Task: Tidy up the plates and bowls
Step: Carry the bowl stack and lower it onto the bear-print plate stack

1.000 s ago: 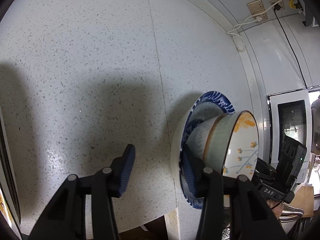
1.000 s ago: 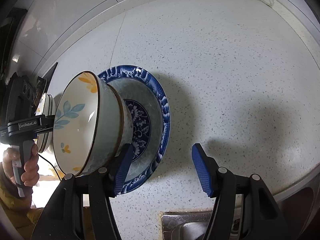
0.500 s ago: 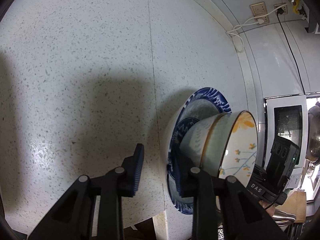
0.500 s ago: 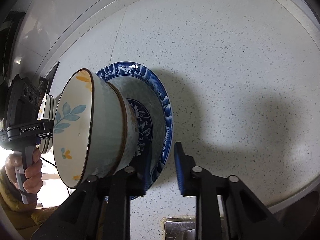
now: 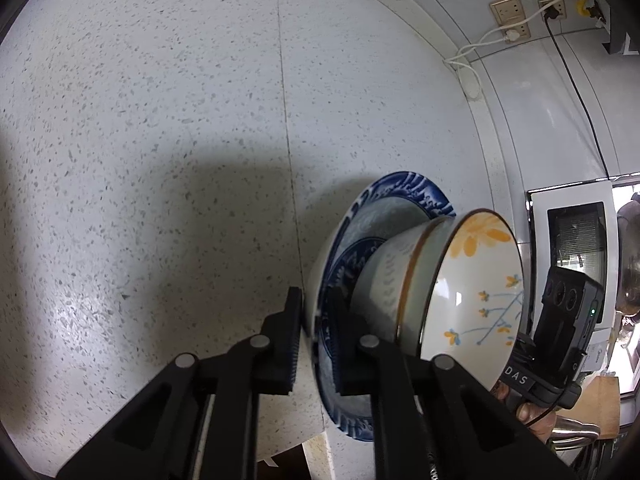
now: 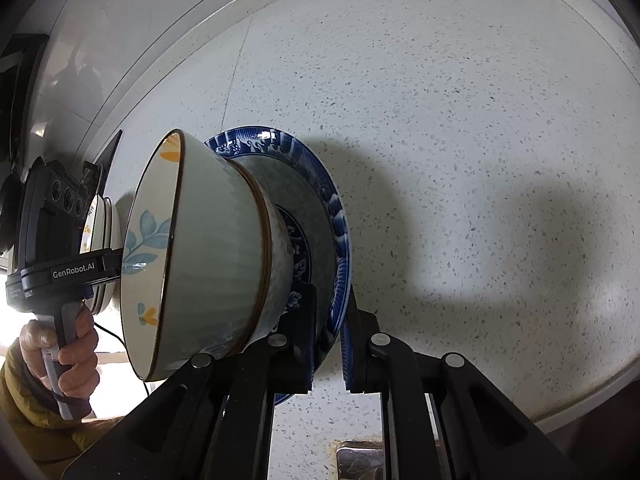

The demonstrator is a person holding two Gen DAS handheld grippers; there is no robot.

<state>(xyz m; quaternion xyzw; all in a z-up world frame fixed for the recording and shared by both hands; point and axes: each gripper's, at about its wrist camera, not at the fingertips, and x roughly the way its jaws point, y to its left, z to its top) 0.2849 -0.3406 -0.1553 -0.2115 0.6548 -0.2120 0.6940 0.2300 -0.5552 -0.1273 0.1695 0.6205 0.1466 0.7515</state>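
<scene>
Blue-and-white plate [image 5: 404, 200] sits on the speckled countertop [image 5: 160, 120] with the floral bowl [image 6: 208, 264] already nested on it, so the stacking looks done! Both tools have just been closing, and now the left gripper [image 5: 316, 332] and right gripper [image 6: 330, 340] each pinch the plate's rim from opposite sides. I'd say carrying the pair away is what's left.

One blue-patterned plate [image 5: 404, 200], one floral bowl [image 5: 472, 288] (plus two grippers).
</scene>
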